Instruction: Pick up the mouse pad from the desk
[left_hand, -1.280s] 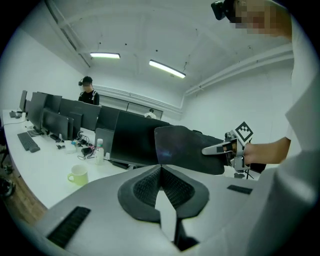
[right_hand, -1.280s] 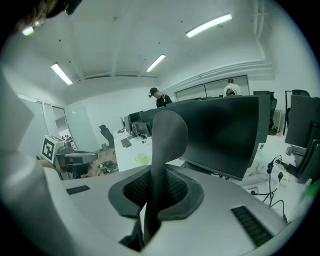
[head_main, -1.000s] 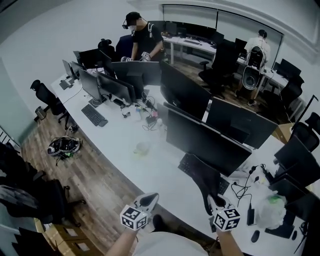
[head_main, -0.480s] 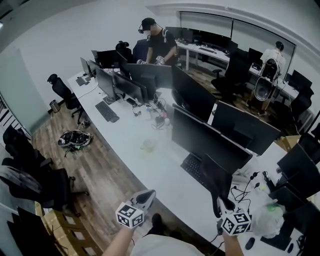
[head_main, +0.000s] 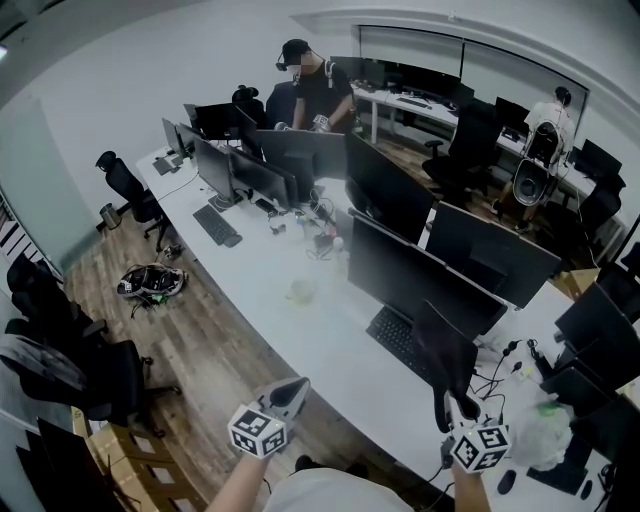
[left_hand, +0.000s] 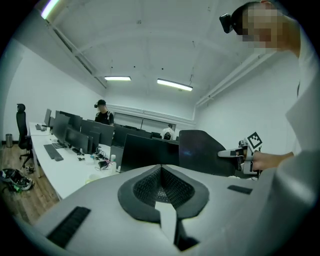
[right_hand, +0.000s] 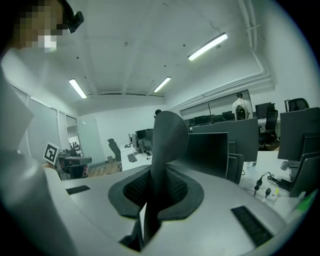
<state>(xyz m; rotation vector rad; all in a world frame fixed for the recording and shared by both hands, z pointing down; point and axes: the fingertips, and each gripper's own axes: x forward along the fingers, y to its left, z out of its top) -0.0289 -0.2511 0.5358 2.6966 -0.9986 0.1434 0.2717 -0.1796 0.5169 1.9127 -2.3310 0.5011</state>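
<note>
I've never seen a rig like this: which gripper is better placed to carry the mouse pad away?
The right. The right gripper is shut on the mouse pad, which it holds up clear of the desk. The left gripper is shut and empty, out past the desk's edge.
</note>
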